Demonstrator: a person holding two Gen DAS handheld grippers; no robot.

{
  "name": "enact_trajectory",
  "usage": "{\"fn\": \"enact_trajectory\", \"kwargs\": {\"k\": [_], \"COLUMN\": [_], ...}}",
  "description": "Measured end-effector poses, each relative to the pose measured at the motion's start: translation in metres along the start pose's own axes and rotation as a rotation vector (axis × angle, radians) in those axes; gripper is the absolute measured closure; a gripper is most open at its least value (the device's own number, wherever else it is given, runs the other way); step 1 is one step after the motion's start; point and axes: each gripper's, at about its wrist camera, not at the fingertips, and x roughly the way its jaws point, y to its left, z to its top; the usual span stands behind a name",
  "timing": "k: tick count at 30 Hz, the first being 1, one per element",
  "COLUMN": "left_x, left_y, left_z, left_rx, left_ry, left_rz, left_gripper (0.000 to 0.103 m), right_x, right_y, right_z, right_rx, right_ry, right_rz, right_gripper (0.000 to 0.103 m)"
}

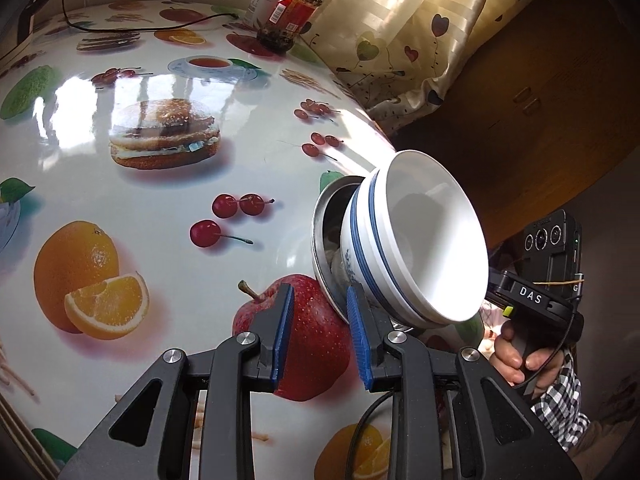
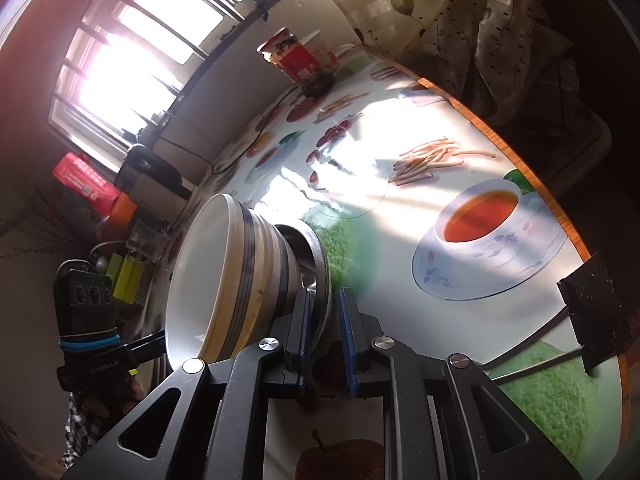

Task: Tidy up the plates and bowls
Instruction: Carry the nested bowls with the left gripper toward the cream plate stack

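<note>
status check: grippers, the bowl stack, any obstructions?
Right gripper clamped on metal plate rim, bowls stacked on it. Left gripper empty beside it. Jar far off.

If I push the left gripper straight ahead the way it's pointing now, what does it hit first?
Probably bare tabletop: between its jaws the left gripper faces only the printed apple. The metal plate under the stacked bowls sits just right of that line, depth unclear.

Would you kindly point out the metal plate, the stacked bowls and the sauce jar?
metal plate (image 2: 320, 264): right wrist view, rim.
stacked bowls (image 1: 436, 240): left wrist view, top bowl's white inside.
sauce jar (image 1: 294, 12): left wrist view, red label.
</note>
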Motion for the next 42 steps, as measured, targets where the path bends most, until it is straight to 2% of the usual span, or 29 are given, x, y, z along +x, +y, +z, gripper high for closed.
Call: {"fn": "enact_trajectory", "kwargs": {"k": [3, 15, 19, 23, 42], "left_x": [0.003, 0.010, 0.010, 0.010, 0.008], "left_y": [-0.001, 0.010, 0.008, 0.007, 0.005], "left_z": [0.002, 0.010, 0.010, 0.010, 0.011], "left_rx": [0.001, -0.054, -0.051, -0.045, -0.044], "left_ry": [0.004, 0.006, 0.003, 0.001, -0.004], "left_rz": [0.008, -0.041, -0.066, -0.071, -0.071], "left_gripper": [0.075, 0.075, 0.085, 0.089, 0.092], "right_x": [-0.001, -0.001, -0.001, -0.001, -0.001], "right_y": [0.000, -0.005, -0.004, -0.003, -0.005], "right_z": [0.000, 0.001, 0.001, 0.001, 0.002], "right_rx": [-0.003, 0.010, 0.000, 0.010, 0.024], "right_ry": [0.001, 0.002, 0.004, 0.005, -0.001], "right_rz": [-0.004, 0.017, 0.020, 0.038, 0.061], "right_gripper": [0.087, 0.087, 0.087, 0.091, 0.091]}}
